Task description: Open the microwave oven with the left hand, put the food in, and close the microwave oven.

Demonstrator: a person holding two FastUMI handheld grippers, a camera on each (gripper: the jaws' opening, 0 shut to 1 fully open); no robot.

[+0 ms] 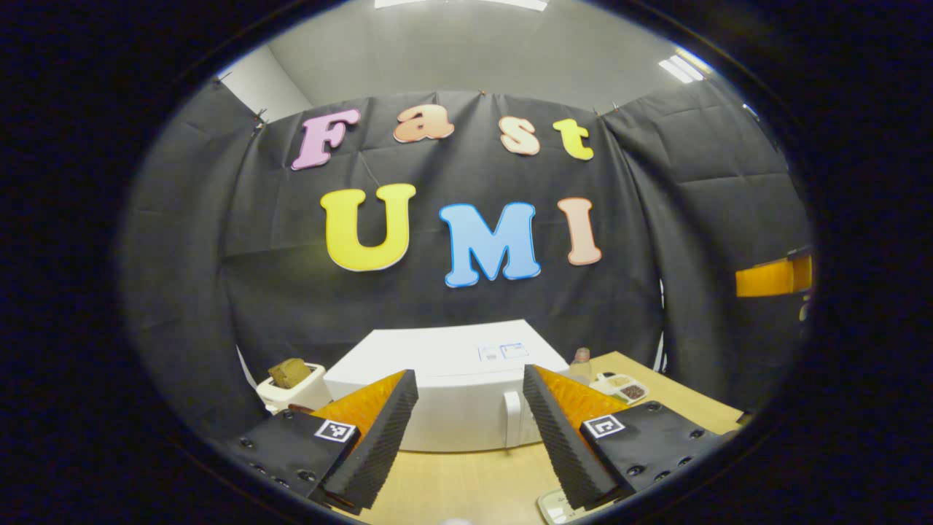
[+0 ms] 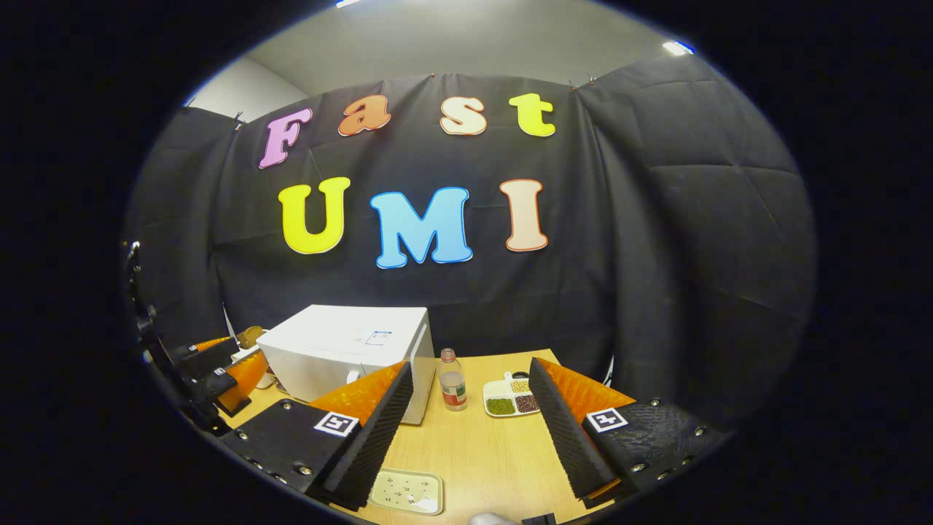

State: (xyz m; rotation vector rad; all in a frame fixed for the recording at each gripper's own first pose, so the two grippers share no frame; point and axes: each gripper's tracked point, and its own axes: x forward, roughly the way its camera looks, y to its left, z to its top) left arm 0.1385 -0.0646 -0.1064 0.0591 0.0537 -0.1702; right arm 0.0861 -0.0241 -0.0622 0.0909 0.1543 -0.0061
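Fingers of the left gripper (image 1: 470,430) stand wide apart with nothing between them, held above the wooden surface (image 1: 466,481) and facing the microwave oven (image 1: 444,386). That oven is a white box with a plain flat top bearing a small label, its door closed and a white vertical handle (image 1: 512,418) at the right of its front. A toaster (image 1: 291,390) with a brown slice sits just left of it. The right gripper (image 2: 470,430) also gapes wide and holds nothing; ahead stand a small bottle (image 2: 453,390) beside the oven's right corner, a divided dish (image 2: 512,397) of beans, and a pale tray (image 2: 408,491) lying near.
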